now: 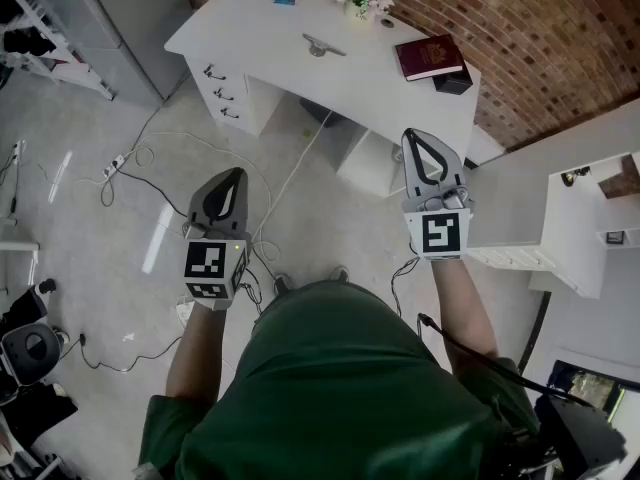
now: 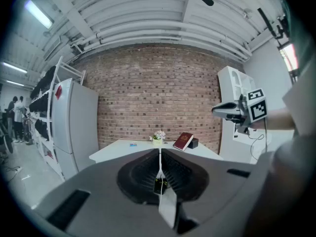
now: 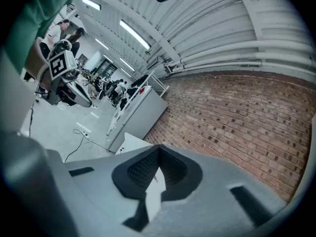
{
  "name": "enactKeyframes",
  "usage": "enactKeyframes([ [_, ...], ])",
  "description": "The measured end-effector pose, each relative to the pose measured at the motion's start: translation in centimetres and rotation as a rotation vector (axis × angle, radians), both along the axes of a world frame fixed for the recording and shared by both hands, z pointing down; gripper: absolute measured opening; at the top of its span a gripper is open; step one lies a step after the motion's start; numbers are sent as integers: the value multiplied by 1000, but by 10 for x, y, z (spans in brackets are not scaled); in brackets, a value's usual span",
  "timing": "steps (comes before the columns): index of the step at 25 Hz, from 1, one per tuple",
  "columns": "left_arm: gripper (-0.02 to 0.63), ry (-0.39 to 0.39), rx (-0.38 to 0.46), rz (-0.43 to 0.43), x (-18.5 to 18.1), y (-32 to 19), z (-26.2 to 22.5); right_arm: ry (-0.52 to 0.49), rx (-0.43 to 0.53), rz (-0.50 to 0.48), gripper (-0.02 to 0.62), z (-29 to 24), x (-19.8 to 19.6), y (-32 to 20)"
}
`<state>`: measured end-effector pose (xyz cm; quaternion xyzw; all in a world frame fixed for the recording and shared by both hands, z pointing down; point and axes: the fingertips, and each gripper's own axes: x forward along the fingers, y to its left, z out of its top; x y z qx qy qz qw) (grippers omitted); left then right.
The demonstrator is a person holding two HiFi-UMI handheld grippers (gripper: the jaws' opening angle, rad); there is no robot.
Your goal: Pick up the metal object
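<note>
The left hand-held gripper [image 1: 236,174] and right hand-held gripper [image 1: 409,135] are both closed on nothing, held in the air near the desk [image 1: 255,26], where the metal object [image 1: 322,46] lies between flowers [image 1: 367,0] and a book [image 1: 430,56].

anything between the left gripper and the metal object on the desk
Nothing visible: the left gripper has a clear line to the metal object, alone on bare desk; book and flowers sit aside.
</note>
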<state>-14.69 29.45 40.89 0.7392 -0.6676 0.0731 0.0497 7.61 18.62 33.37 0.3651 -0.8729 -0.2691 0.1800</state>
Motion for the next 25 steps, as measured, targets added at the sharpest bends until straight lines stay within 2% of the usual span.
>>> enactKeyframes([
  [6, 11, -7, -16, 60, 4, 12, -2, 5, 16, 15, 2, -2, -14, 19],
  [12, 11, -7, -5, 88, 4, 6, 2, -26, -36, 63, 6, 5, -24, 11],
  [14, 11, -13, -6, 91, 5, 0, 2, 70, 24, 36, 7, 6, -34, 9],
  [16, 11, -39, -7, 93, 7, -9, 3, 252, 172, -22, 3, 4, -51, 11],
  [18, 11, -66, -13, 90, 8, -19, 4, 379, 316, -85, 3, 0, -65, 7],
  [19, 11, -74, -18, 86, 8, -25, 5, 405, 359, -106, 3, -2, -69, 2],
  [21, 11, -83, -28, 72, 9, -38, 7, 405, 386, -125, 3, -6, -71, -14],
  [25, 11, -80, -38, 34, 15, -71, 4, 319, 295, -116, 2, -2, -61, -62],
])
